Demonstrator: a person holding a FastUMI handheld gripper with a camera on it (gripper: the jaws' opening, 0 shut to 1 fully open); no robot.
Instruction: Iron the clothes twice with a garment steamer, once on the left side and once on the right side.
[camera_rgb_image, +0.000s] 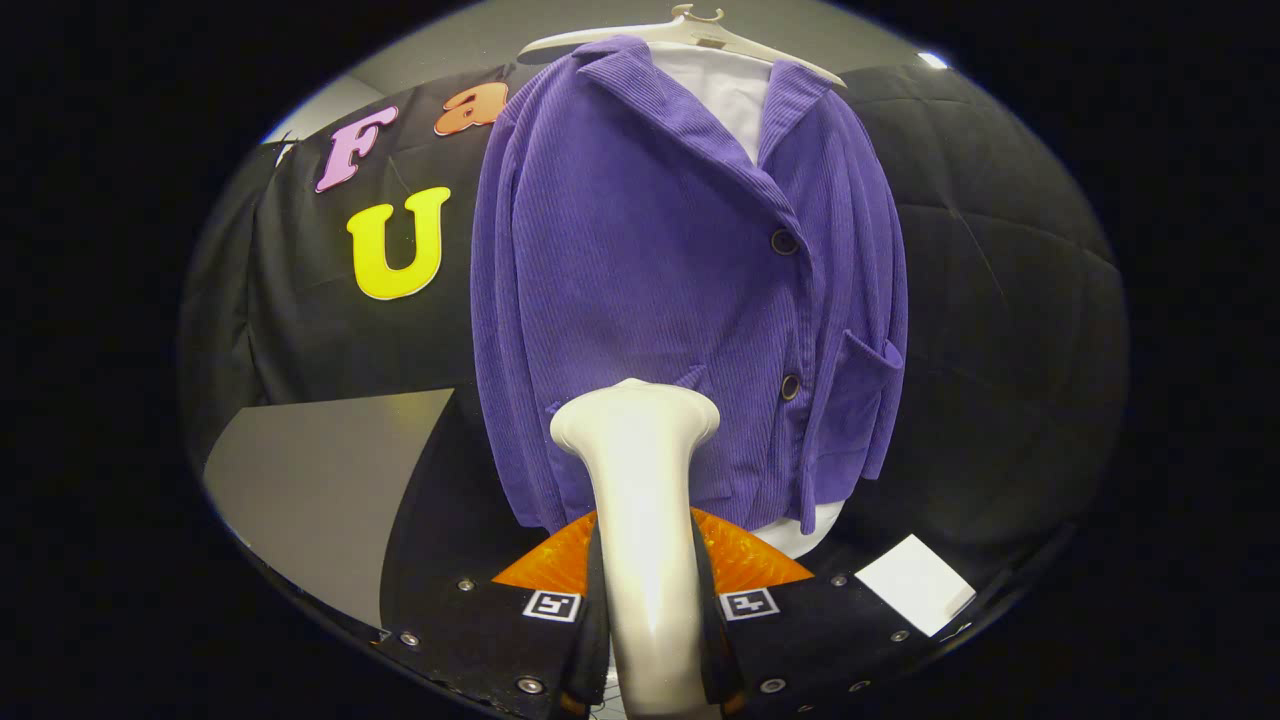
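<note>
Gripper (650, 640) is clamping the garment steamer (640, 500) handle between both fingers, head pointing at the lower front of the purple corduroy jacket (650, 250) hanging on a hanger (690, 30).

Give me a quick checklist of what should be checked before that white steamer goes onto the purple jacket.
1. Steamer held firmly: ok. The hand-held gripper has both fingers pressed against the garment steamer handle.
2. Steamer head facing the cloth: ok. Its flared head points at the lower front of the purple jacket.
3. Head touching the fabric: cannot tell. It overlaps the jacket, but the gap cannot be judged.
4. Jacket hanging properly: ok. It sits on the hanger, buttoned, with a white shirt inside.
5. Steam coming out: cannot tell. None is visible.
6. Which side comes first: cannot tell. The head sits just left of the button line.
</note>
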